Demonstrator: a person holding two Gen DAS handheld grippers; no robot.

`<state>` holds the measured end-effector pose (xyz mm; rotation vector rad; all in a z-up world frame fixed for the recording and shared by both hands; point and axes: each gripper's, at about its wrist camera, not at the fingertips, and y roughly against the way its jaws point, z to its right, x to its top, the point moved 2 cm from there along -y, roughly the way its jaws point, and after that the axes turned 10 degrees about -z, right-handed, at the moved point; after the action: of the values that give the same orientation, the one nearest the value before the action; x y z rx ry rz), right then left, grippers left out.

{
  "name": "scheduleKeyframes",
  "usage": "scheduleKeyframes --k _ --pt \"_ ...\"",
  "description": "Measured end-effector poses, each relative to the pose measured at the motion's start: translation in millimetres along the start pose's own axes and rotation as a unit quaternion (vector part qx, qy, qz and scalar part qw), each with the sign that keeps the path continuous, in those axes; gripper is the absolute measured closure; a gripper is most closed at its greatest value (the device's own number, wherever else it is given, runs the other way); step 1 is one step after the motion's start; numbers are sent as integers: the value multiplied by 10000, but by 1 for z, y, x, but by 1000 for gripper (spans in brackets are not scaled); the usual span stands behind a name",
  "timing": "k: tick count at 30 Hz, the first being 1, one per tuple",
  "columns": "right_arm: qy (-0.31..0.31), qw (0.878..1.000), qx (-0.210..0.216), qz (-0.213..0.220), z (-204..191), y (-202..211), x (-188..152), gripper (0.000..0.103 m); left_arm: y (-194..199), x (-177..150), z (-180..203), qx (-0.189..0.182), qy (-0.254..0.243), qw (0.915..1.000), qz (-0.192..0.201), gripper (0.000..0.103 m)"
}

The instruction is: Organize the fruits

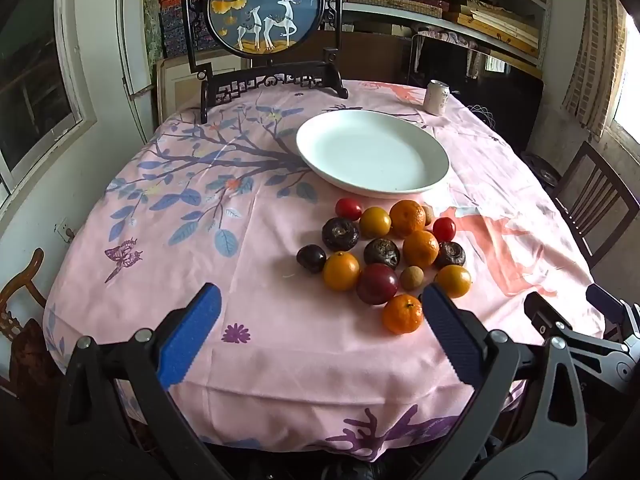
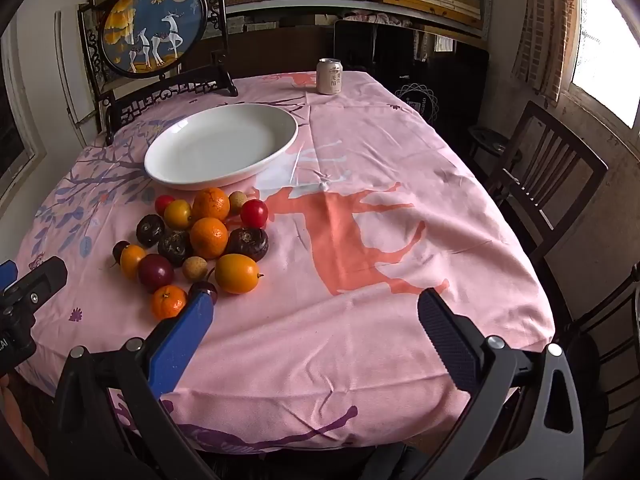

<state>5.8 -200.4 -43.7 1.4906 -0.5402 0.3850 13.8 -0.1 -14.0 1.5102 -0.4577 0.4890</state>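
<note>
We see the fruits [image 1: 384, 256] — orange, red, yellow and dark — clustered on the surface [image 1: 280, 340] beside an empty white plate [image 1: 372, 156]; left hand-held gripper [image 1: 320, 304] and right hand-held gripper [image 2: 316, 312] spread wide — holding nothing.

The near edge of the tablecloth [image 1: 304, 392] disappears behind the gripper frames, so the table under it stays unseen. A dark fruit [image 2: 205, 289] is half covered by a blue finger [image 2: 180, 344] (its kind cannot be told). The print on the can [image 2: 329, 76] is too small to read. Only a corner of the left gripper [image 2: 28, 292] shows at the left edge.
</note>
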Motion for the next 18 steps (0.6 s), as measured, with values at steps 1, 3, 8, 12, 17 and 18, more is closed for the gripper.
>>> scheduleKeyframes --k 1,3,8,12,17,18 --pt "0 10000 0 -11 0 0 0 1 0 0 0 -12 4 10000 -22 2" --pt "-4 10000 5 -11 0 0 0 1 -1 0 0 -15 9 10000 -46 2" --pt "-6 10000 6 -8 0 0 0 1 1 -1 3 67 -30 10000 29 2" --pt "-11 10000 19 -16 0 0 0 1 1 -1 2 54 -56 10000 31 2" --pt "-11 10000 22 -12 0 1 0 1 3 0 3 59 -54 10000 30 2" --pt "-12 10000 21 -13 0 1 0 1 3 0 3 54 -52 10000 31 2"
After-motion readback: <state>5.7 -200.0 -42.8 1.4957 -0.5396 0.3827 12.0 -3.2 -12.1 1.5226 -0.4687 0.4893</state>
